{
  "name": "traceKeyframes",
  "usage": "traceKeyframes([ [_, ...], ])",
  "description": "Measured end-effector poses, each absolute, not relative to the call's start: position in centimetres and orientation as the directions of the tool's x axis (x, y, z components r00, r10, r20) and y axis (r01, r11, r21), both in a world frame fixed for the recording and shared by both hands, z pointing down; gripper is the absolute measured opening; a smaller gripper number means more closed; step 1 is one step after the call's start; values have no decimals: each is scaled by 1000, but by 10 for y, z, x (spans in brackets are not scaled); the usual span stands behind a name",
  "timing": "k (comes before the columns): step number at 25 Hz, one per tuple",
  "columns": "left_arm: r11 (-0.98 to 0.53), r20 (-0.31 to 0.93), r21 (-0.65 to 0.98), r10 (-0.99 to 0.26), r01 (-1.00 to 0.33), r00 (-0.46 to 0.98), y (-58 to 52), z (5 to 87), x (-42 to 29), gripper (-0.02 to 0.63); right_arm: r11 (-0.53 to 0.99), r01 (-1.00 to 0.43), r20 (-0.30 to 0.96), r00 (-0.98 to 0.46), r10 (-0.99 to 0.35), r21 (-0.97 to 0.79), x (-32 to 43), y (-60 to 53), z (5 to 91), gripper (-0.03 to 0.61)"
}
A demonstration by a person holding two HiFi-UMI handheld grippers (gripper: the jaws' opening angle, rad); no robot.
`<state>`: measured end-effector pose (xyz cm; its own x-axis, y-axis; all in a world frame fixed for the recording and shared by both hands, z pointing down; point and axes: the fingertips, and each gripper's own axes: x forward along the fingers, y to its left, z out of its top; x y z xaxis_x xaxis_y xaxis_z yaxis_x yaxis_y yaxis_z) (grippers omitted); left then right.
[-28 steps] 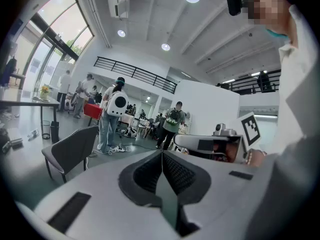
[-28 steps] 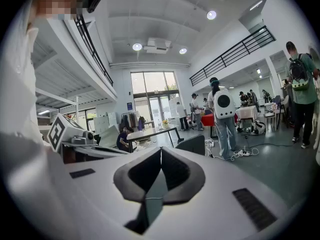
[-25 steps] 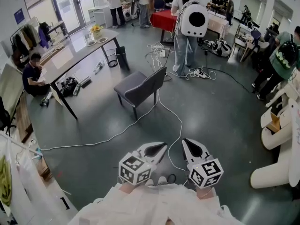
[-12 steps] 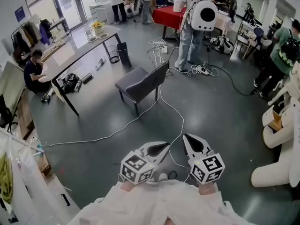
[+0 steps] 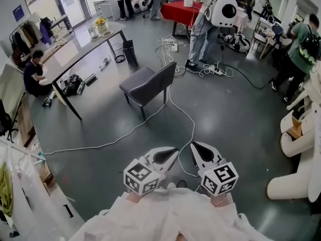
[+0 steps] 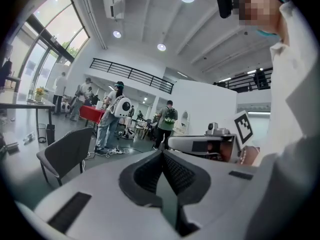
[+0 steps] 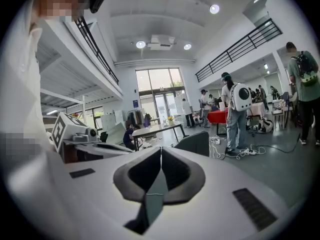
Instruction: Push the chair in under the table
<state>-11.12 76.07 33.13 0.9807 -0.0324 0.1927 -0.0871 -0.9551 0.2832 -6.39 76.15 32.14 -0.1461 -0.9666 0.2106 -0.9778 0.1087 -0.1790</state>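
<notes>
1. Head view: the dark grey padded chair with black legs is standing out on the grey floor, apart from the long grey-topped table and not tucked under it. Its backrest is facing the camera. A thin white cable is trailing across the floor past the chair's legs. A person in dark clothes is crouching on the table's other side from the chair. A person wearing a round white backpack is standing beyond the chair, beside a red-covered table. The left gripper and the right gripper are being held side by side, low in front of the wearer's white sleeves. Both are pointing toward the chair and are well apart from it.

2. Left gripper view: the left gripper is pressing its dark ribbed fingers together, with nothing between them. The chair is showing at the left, far beyond the tips. The backpack wearer is standing behind it, and the right gripper is lying alongside at the right.

3. Right gripper view: the right gripper is likewise keeping its fingers closed on nothing. The chair's backrest is showing just above the tips but far off. The table is standing behind it, and the left gripper is at the left.
</notes>
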Motion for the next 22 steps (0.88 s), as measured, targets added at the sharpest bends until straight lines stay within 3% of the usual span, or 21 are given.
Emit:
traceKeyframes([
  [10, -945, 226, 320, 7, -67, 974, 770, 360, -98, 15, 103, -960, 256, -171, -951, -260, -43, 748, 360, 32],
  [22, -946, 243, 310, -22, -99, 970, 602, 359, -44, 15, 61, -979, 235, -108, -966, -197, 17, 605, 341, 32],
])
